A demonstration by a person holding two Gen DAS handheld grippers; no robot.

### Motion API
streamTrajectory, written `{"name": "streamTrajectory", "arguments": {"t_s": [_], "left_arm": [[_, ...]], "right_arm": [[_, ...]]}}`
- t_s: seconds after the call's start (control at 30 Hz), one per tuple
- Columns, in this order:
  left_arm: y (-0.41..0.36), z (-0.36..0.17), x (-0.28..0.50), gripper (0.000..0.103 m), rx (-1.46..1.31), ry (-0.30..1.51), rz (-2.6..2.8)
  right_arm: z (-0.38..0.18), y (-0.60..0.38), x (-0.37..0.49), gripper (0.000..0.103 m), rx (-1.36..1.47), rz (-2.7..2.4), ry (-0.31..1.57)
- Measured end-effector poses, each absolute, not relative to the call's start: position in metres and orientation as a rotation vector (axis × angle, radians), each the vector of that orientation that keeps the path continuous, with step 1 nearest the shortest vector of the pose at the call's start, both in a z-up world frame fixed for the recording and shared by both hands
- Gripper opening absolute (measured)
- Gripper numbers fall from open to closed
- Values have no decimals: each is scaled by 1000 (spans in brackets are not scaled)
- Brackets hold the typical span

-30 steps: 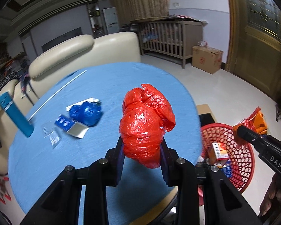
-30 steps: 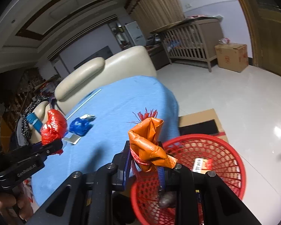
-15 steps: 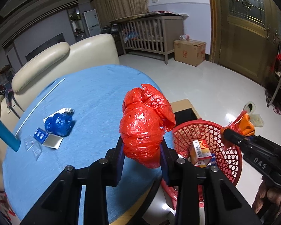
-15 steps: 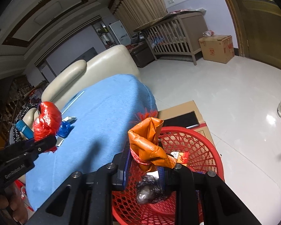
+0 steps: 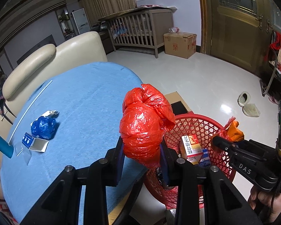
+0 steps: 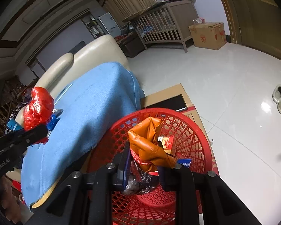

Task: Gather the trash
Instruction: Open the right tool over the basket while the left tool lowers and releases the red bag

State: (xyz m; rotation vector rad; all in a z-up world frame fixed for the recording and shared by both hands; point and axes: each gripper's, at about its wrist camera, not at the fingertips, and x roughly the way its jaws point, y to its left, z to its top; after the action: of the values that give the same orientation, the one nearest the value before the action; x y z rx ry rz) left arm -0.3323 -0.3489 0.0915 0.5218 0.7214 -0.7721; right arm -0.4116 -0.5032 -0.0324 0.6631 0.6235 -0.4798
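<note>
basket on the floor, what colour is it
Red, an open lattice basket; it shows best in the right wrist view.

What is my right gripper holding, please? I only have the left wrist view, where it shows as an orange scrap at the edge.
Observer: The right gripper is shut on a crumpled orange bag tied with red string.
Operator: Is it above the basket?
Observer: Yes, it sits over the red basket, inside the rim.
Operator: Anything beneath it?
Observer: A dark crumpled wrapper lies in the basket directly below the fingers.
</note>
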Motion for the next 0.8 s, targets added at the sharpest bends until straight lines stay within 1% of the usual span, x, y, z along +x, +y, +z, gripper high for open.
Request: {"name": "streamTrajectory", "arguments": {"t_s": [0.5,0.53,0.57,0.63,0.67,0.7,0.73,0.77,0.8], "left_arm": [[-354,86,-339,35,536,738,-788],[-354,87,-339,35,536,739,-788],[-353,87,-337,35,536,739,-790],[-355,87,-337,35,538,742,-792],[-356,86,-336,35,540,743,-794],[-356,86,-336,35,542,743,-795],[-356,86,-336,35,543,743,-797],[-357,86,-336,35,545,745,-798],[-357,85,-335,35,545,747,-800]], "right_arm": [[-46,-502,-407,26,684,-470,678],[-47,-502,-406,27,687,-468,681],[-48,-502,-405,29,692,-464,686],[-53,-504,-403,29,717,-468,717],[-56,-505,-403,34,730,-474,727],[-59,-507,-403,53,746,-478,732],[-60,-508,-405,66,757,-479,730],[-59,-507,-407,75,764,-474,716],[-57,-507,-408,75,760,-470,703]]}}
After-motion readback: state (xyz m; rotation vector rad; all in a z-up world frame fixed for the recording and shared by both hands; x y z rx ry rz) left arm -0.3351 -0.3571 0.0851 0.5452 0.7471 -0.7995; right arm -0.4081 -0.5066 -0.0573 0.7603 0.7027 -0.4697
